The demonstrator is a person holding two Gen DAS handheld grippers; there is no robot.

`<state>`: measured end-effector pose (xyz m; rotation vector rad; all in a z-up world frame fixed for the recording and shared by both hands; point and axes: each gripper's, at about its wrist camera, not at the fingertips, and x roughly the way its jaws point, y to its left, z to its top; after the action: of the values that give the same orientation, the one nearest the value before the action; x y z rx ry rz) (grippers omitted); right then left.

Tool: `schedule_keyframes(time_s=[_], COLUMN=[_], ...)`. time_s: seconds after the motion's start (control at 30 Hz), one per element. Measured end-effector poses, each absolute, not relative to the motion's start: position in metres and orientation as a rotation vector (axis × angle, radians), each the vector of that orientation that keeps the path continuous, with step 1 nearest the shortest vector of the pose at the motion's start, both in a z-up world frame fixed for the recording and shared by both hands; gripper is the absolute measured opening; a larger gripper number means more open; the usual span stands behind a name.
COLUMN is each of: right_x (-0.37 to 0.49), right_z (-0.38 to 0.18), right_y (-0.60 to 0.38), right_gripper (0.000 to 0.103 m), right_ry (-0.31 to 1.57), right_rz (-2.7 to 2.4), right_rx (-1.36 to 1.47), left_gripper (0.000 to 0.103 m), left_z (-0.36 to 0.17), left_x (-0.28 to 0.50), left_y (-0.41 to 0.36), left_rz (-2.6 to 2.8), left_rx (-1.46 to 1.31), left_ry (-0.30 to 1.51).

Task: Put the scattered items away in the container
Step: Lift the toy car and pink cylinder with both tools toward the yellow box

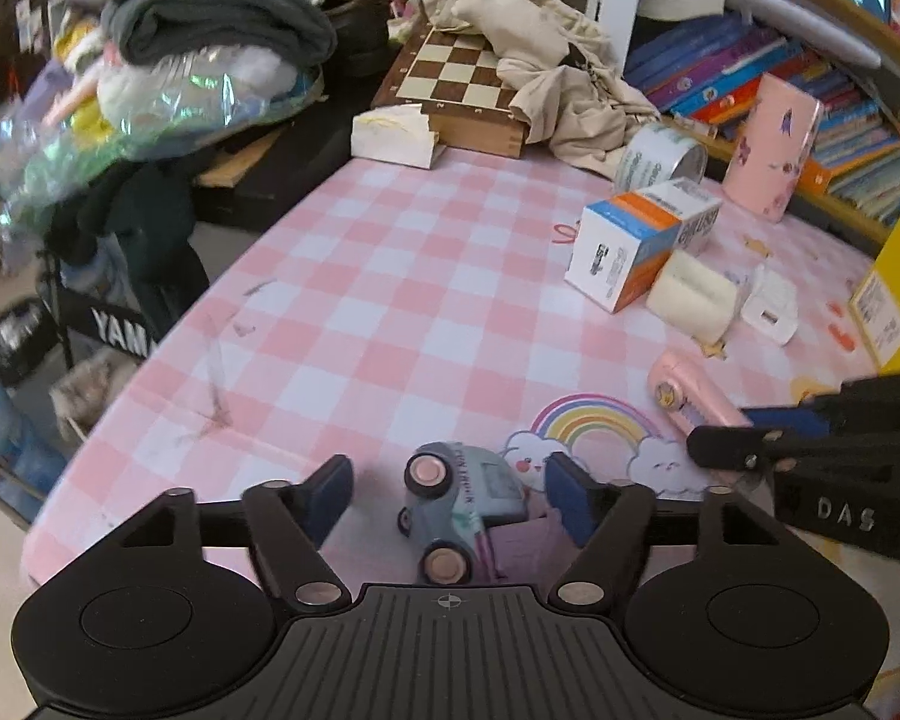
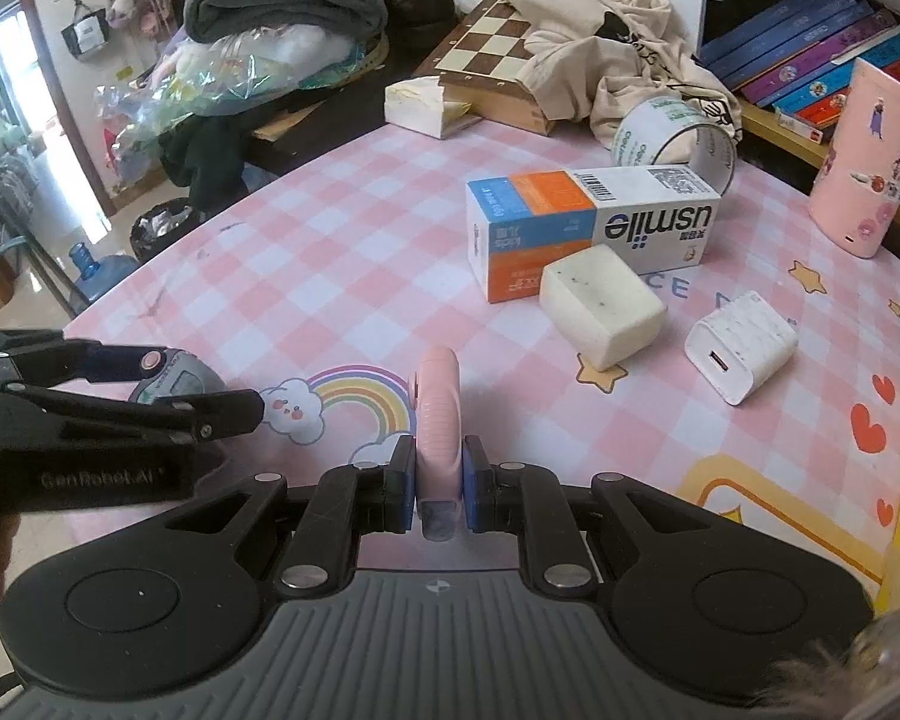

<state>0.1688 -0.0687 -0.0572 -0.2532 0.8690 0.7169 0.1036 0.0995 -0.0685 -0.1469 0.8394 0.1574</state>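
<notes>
- Left wrist view: the left tongs (image 1: 447, 501) stand apart with the toy car (image 1: 465, 510) between the pads; neither pad presses on it, and a gap shows on each side. The car lies tipped, wheels toward the camera, on the checked surface (image 1: 354, 300).
- To grip well, I judge the tongs should centre on the car's body rather than its wheels before they close, so it does not roll out.
- Off to their right, the right tongs (image 1: 720, 438) hold the pink case (image 1: 690, 399); this view does not show the grip itself.
- No container is clearly shown here, so where things go I cannot tell.
- Right wrist view: the right tongs (image 2: 439, 483) are clamped on the pink case (image 2: 435, 426), which stands on edge between the pads.
- Only this view shows that clamp, and the box (image 2: 594, 222), sponge (image 2: 600, 312) and charger (image 2: 741, 354) ahead and to the right.
- The left tongs (image 2: 198, 390) enter at the left, around the car (image 2: 177, 384).
</notes>
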Motion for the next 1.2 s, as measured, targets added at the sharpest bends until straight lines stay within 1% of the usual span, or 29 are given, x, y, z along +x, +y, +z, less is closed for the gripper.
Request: schedule_keyframes(time_s=[0.2, 0.27, 0.37, 0.53, 0.6, 0.63, 0.67, 0.7, 0.73, 0.8, 1.03, 1.2], right_x=[0.171, 0.171, 0.172, 0.172, 0.171, 0.171, 0.171, 0.171, 0.17, 0.17, 0.165, 0.16], right_z=[-0.06, -0.061, -0.062, -0.063, -0.063, -0.063, -0.063, -0.063, -0.063, -0.064, -0.065, -0.054], right_y=[-0.067, -0.068, -0.069, -0.069, -0.068, -0.068, -0.068, -0.067, -0.067, -0.067, -0.067, -0.074], right_gripper=[0.014, 0.014, 0.014, 0.014, 0.014, 0.014, 0.014, 0.014, 0.014, 0.014, 0.014, 0.014], right_ry=[0.871, 0.875, 0.881, 0.885, 0.885, 0.885, 0.884, 0.884, 0.886, 0.888, 0.886, 0.845], right_rz=[0.73, 0.731, 0.733, 0.742, 0.745, 0.745, 0.746, 0.746, 0.746, 0.746, 0.745, 0.742], right_rx=[-0.272, -0.274, -0.276, -0.285, -0.288, -0.291, -0.294, -0.298, -0.301, -0.307, -0.325, -0.302], left_gripper=[0.086, 0.094, 0.096, 0.094, 0.089, 0.077, 0.062, 0.051, 0.047, 0.044, 0.043, 0.043], left_z=[-0.073, -0.075, -0.076, -0.072, -0.07, -0.07, -0.069, -0.068, -0.067, -0.066, -0.062, -0.051], left_x=[0.099, 0.098, 0.098, 0.103, 0.101, 0.1, 0.099, 0.099, 0.099, 0.098, 0.096, 0.092], left_y=[0.098, 0.099, 0.1, 0.097, 0.096, 0.096, 0.095, 0.094, 0.093, 0.094, 0.092, 0.089], left_rz=[0.13, 0.141, 0.152, 0.114, 0.094, 0.084, 0.079, 0.079, 0.081, 0.076, 0.075, 0.064], left_rx=[-0.145, -0.143, -0.143, -0.112, -0.12, -0.121, -0.117, -0.107, -0.095, -0.102, -0.104, -0.107], left_ry=[0.857, 0.87, 0.892, 0.958, 0.945, 0.942, 0.938, 0.932, 0.93, 0.929, 0.919, 0.883])
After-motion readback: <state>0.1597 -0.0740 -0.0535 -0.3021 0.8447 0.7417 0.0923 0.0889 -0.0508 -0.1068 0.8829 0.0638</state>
